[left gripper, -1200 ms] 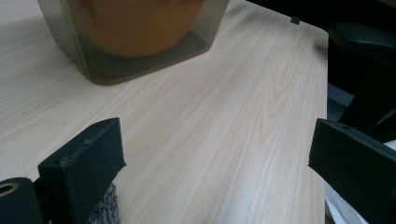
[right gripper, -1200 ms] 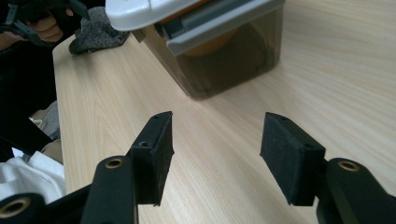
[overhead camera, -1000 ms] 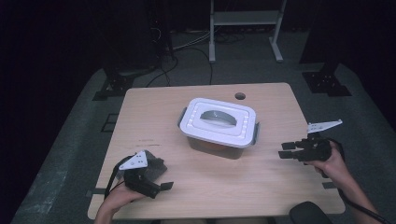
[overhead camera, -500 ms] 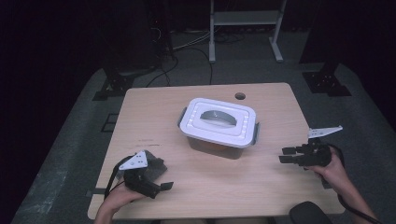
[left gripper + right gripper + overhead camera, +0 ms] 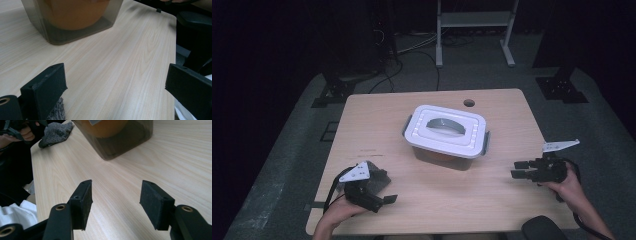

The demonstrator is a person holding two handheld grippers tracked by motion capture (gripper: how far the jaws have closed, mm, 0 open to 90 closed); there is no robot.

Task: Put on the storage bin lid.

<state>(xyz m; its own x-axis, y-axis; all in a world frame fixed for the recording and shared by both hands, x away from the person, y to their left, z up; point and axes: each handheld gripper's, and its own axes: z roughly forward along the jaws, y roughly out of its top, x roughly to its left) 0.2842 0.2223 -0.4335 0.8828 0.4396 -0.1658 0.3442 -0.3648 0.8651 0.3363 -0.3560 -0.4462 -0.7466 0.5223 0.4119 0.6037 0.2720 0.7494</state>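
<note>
Approach stage — both the left gripper (image 5: 382, 196) and right gripper (image 5: 518, 169) stand apart, empty; next, reach the box (image 5: 446, 136) at twelve o'clock.

White-lidded grey box (image 5: 445, 136), shut, upright, table centre

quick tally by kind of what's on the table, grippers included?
Boxes with lid: 1
Orange things inside the box: 1
Grey cloths: 1
Grippers: 2, left gripper and right gripper, both open with nothing between the jaws
Total: 5
</note>
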